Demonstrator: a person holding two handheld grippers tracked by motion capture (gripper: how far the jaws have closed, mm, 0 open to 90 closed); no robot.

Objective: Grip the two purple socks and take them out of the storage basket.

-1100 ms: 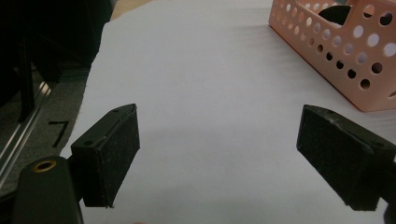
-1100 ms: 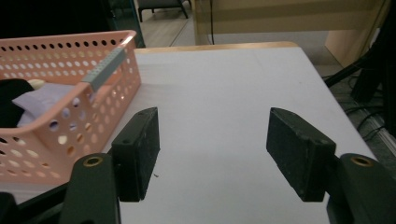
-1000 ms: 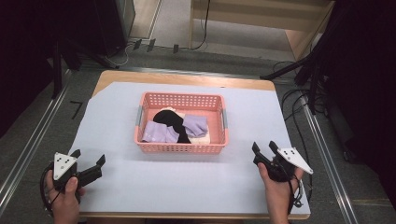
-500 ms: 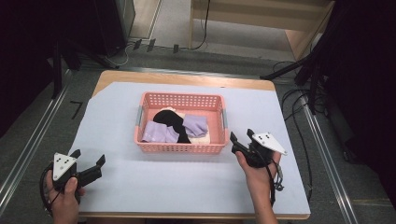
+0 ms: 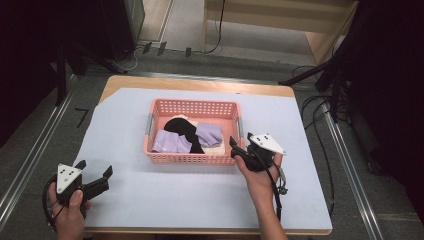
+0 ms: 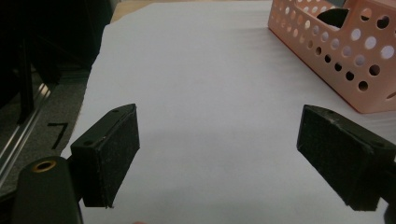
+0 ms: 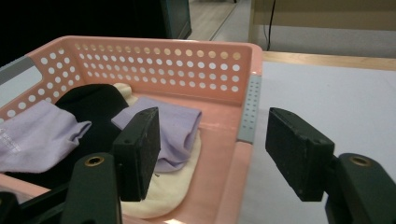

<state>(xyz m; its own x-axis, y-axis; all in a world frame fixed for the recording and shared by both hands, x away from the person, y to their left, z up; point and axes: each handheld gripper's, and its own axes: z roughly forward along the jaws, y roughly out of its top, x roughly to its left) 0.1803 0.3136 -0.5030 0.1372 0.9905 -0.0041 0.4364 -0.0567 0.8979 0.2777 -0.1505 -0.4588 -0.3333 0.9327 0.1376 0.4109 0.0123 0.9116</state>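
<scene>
Pale blue sheeting (image 5: 200, 195) covers the table, where a pink basket (image 5: 192, 106) of lilac, black and cream socks (image 5: 192, 137) sits centrally. Right gripper (image 5: 237, 150), jaws wide, hovers at its near-right corner; left gripper (image 5: 95, 172), jaws wide, rests near-left.

In the right gripper view, the black sock (image 7: 88, 109) lay mostly buried under the lilac socks (image 7: 39, 135), and the cream sock (image 7: 168, 186) showed just an edge beneath them. The pink basket (image 7: 252, 56) ran off the frame at 9 o'clock. In the left gripper view the basket (image 6: 355, 60) was cut off at 3 o'clock, its contents too dark to make out.
</scene>
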